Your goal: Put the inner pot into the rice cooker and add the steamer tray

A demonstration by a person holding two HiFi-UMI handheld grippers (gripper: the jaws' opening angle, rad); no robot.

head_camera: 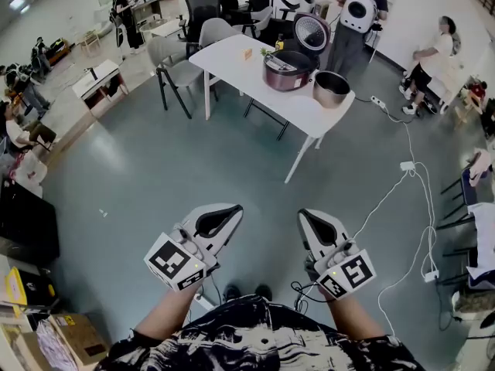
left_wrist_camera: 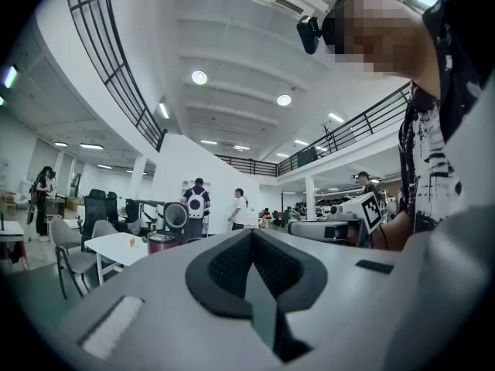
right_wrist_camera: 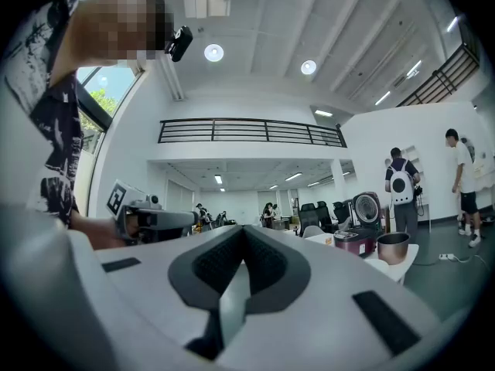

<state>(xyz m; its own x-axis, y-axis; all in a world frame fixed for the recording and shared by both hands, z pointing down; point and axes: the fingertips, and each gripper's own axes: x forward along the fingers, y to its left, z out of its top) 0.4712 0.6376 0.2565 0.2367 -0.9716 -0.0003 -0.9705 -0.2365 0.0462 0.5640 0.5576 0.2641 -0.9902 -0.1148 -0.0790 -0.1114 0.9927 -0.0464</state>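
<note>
In the head view, the white left gripper [head_camera: 224,213] and white right gripper [head_camera: 309,219], low in the frame, are both clenched on nothing. At upper centre, a maroon rice cooker with raised lid [head_camera: 288,72] and a round metal inner pot [head_camera: 331,89] just right of it stand on a white rectangular table [head_camera: 232,56]. The left gripper view shows its black-padded jaws pressed together with the cooker at middle left, and the right gripper view shows its jaws likewise closed and empty with the pot beside the cooker at middle right.

A: We're seeing a smooth, matt table [head_camera: 228,66], and the rice cooker [head_camera: 288,72] on it looks like glossy plastic to us.
B: Yep, and we'd call the inner pot [head_camera: 331,88] at the table's edge metal, soft sheen.
</note>
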